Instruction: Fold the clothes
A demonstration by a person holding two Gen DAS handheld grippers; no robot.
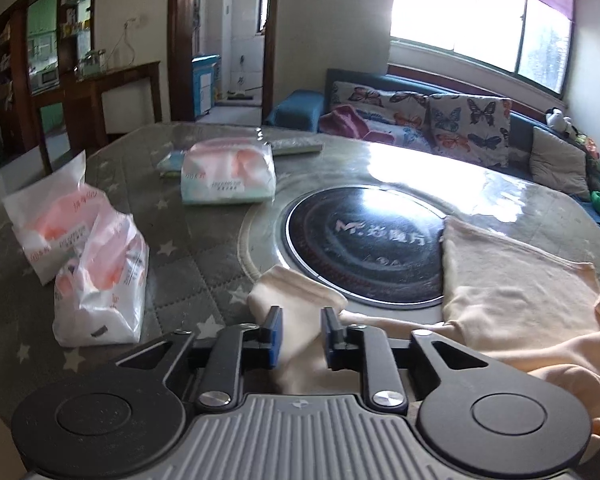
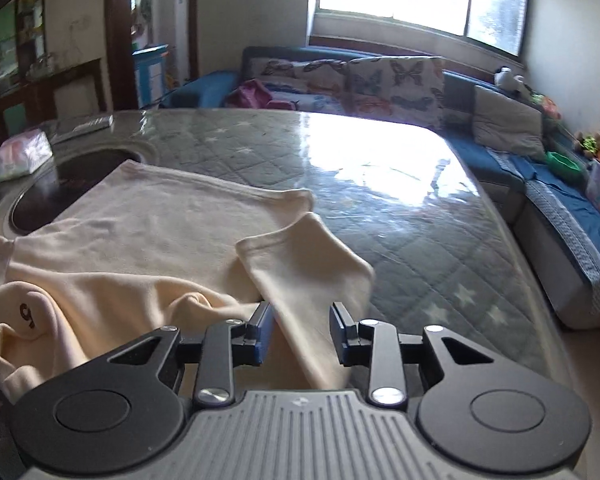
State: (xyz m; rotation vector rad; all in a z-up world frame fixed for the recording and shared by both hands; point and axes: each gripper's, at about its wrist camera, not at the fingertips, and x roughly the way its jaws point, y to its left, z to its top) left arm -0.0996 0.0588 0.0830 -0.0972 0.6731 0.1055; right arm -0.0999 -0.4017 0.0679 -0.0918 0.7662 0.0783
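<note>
- A cream sweatshirt (image 2: 148,232) lies spread over the round table (image 2: 380,200), its hem end reaching across the black hotplate (image 1: 364,240) set in the middle
- The left gripper (image 1: 300,334) sits low over the left sleeve (image 1: 296,300), jaws apart, the cuff lying in the gap between the blue pads; from the left wrist view I cannot tell whether either pad touches the cloth
- The right gripper (image 2: 302,332) is likewise parted, with the right sleeve (image 2: 308,268) running out between its fingers toward the quilted, star-patterned cover
- That right sleeve lies angled away from the body of the garment, its cuff end just beside the hem corner
- Near the collar end the fabric is bunched in soft folds, and a small dark "9" mark (image 2: 27,314) shows on it
- Off to the left stand two opened tissue packs (image 1: 80,248), touching each other, and a third pack (image 1: 228,170) farther back
- Behind the table, a blue sofa (image 1: 520,132) with butterfly cushions (image 1: 468,120) sits under a bright window (image 1: 480,20)
</note>
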